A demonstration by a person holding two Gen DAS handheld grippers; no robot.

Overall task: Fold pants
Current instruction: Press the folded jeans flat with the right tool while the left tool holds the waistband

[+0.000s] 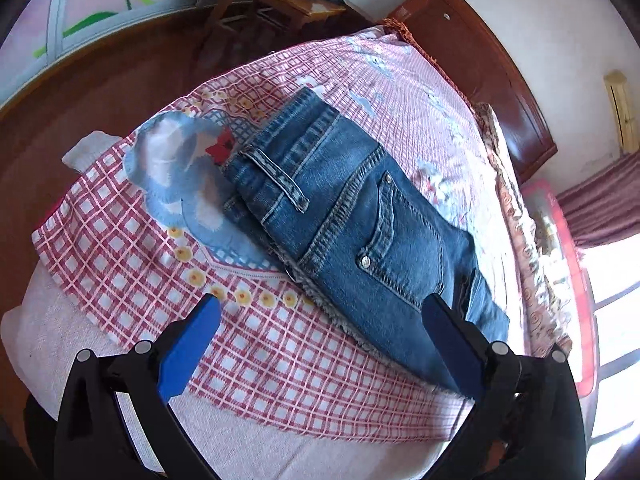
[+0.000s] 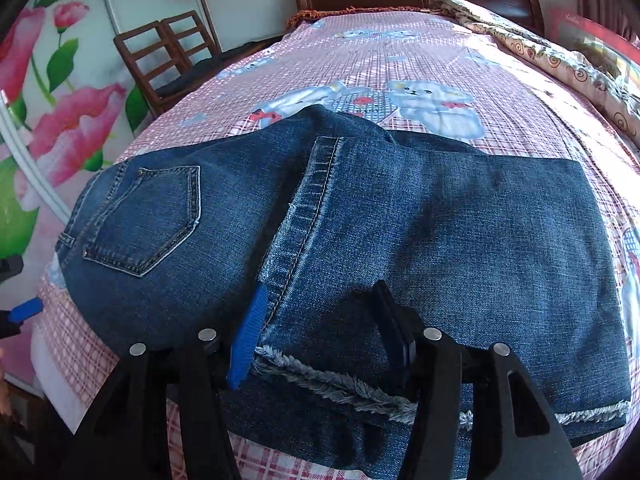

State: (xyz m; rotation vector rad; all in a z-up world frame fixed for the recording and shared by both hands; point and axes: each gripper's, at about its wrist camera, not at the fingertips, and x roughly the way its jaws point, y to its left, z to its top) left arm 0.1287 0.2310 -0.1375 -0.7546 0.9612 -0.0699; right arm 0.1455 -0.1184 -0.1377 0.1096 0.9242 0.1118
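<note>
On the bed (image 2: 400, 40), over a pink checked sheet (image 1: 120, 248), the jeans (image 2: 440, 240) lie already doubled, the frayed hems (image 2: 340, 388) laid back toward the seat and its rear pocket (image 2: 148, 216). Right gripper (image 2: 320, 328): directly over the hem end, jaws apart, the blue left finger (image 2: 248, 340) along the stitched side seam and the other finger over the denim; whether the fingers touch the cloth cannot be told. Left gripper (image 1: 324, 312): jaws wide apart and empty, set back from the waistband end, one finger (image 1: 188, 348) over bare sheet, the other at the near edge of the jeans. The long axis of the bundle runs across the right wrist view, waistband to the left, fold to the right; in the left wrist view it recedes up and to the left from the gripper. The right gripper is the nearer to cloth. Judgement: a further fold would carry one end along this axis over the other, so each gripper stands roughly at its own end.
</note>
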